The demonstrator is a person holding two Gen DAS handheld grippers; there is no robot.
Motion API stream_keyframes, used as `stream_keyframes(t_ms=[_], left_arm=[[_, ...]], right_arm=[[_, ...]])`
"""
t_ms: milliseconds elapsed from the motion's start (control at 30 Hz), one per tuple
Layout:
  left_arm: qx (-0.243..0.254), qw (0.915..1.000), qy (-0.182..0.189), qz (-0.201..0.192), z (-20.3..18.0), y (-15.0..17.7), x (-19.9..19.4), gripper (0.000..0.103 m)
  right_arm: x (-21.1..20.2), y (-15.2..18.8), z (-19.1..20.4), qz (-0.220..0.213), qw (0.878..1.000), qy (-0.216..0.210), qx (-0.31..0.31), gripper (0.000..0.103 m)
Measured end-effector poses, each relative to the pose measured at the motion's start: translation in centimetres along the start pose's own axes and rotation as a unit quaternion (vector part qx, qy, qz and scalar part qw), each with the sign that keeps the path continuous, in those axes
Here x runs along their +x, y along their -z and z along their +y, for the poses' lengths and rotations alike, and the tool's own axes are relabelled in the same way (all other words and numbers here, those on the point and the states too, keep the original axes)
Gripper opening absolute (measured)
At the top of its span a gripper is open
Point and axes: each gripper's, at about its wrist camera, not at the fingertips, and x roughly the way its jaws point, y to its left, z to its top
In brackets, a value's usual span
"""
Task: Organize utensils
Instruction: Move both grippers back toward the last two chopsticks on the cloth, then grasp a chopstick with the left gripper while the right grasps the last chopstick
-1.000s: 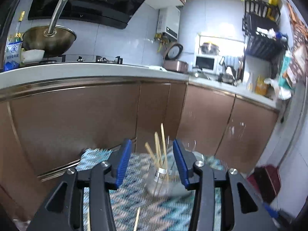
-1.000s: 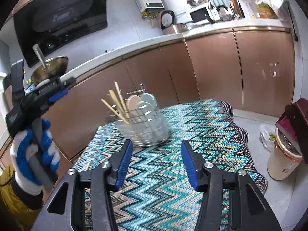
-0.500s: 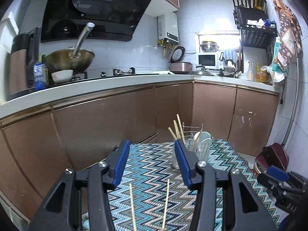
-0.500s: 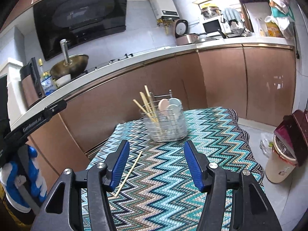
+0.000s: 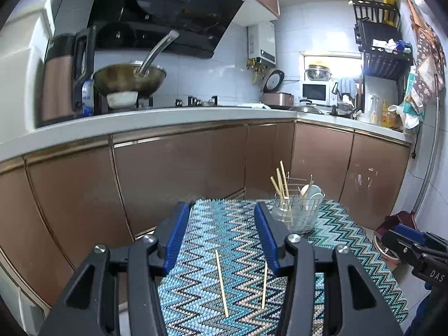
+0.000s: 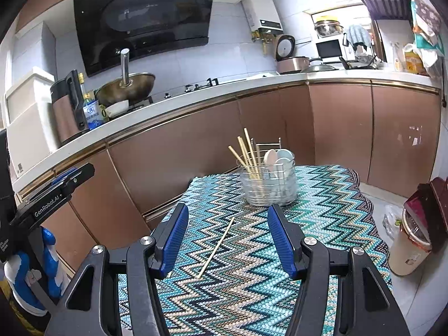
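Hovering over the near end of the surface (image 5: 350, 240), both hand-held grippers stand released with nothing between their blue pads. Just ahead of the left hand-held gripper (image 5: 221, 240), two loose chopsticks lie flat on the zigzag cloth (image 5: 240, 254): the left chopstick (image 5: 221, 282) sits in the gap between its fingers, and the right chopstick (image 5: 264, 285) runs close under its right finger. From the right hand-held gripper (image 6: 228, 236), one of them shows as a slanted stick (image 6: 216, 247) lying between its fingers and a little ahead; which of the two it is I cannot tell.

The likeliest trouble is the pickup itself. A thin round stick lying flat on knitted cloth gives the pads little to bite; if they close too high they probably pinch air, and if they press down they may snag the weave and drag the cloth, rolling the other stick toward the edge. Closing across both sticks at once could scissor them and flick one off the surface.

Farther ahead, near the far end, stands the wire caddy (image 6: 268, 187), already bristling with upright chopsticks (image 6: 246, 154) and spoons (image 6: 277, 158). Feeding in another stick at a slant could catch it on the wires or the standing sticks, and a hard nudge might tip the light caddy.
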Motion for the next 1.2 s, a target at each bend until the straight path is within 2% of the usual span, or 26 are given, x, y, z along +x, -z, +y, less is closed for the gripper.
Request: stream_keyframes(t_ms=[167,367,500,600,633,767,833,900,933,1000,1200], left_arm=[[-0.038,0.9963,0.014,0.076,3.6,0.9,3.4,0.047],[-0.065,0.9809,0.036,0.180,7.3,3.2,9.5,0.047],[-0.094,0.9555,0.085,0.266,8.4,4.8,15.2,0.047],[-0.112,0.9267,0.119,0.338,8.5,6.1,20.1,0.047],[-0.118,0.9142,0.127,0.366,8.4,6.5,22.2,0.047],[-0.134,0.8832,0.136,0.429,7.8,7.8,27.5,0.046],[-0.133,0.8716,0.133,0.453,7.3,8.5,29.8,0.046],[-0.134,0.8638,0.126,0.469,7.2,9.1,31.4,0.046],[-0.137,0.8573,0.123,0.481,7.1,9.7,32.5,0.046],[-0.137,0.8526,0.120,0.490,6.8,10.1,33.4,0.046],[-0.110,0.8432,0.119,0.512,4.9,10.7,35.5,0.027]], right_arm=[[2.4,0.4,0.5,0.042,0.999,-0.005,0.002,0.058],[8.0,1.4,0.5,0.113,0.994,-0.006,0.011,0.058],[12.6,2.1,0.6,0.161,0.987,-0.010,0.011,0.058],[17.1,2.4,0.8,0.207,0.978,-0.004,0.003,0.055],[18.6,2.5,0.8,0.223,0.975,-0.007,0.005,0.052],[24.7,2.8,0.2,0.280,0.960,-0.010,0.021,0.047],[27.2,2.8,-0.2,0.304,0.952,-0.009,0.025,0.044],[29.5,2.9,-0.5,0.325,0.945,-0.001,0.021,0.043],[30.5,3.0,-0.7,0.333,0.943,0.002,0.020,0.042],[32.2,3.0,-1.1,0.348,0.937,0.007,0.021,0.041],[35.3,3.2,-1.9,0.377,0.926,0.003,0.031,0.023]])
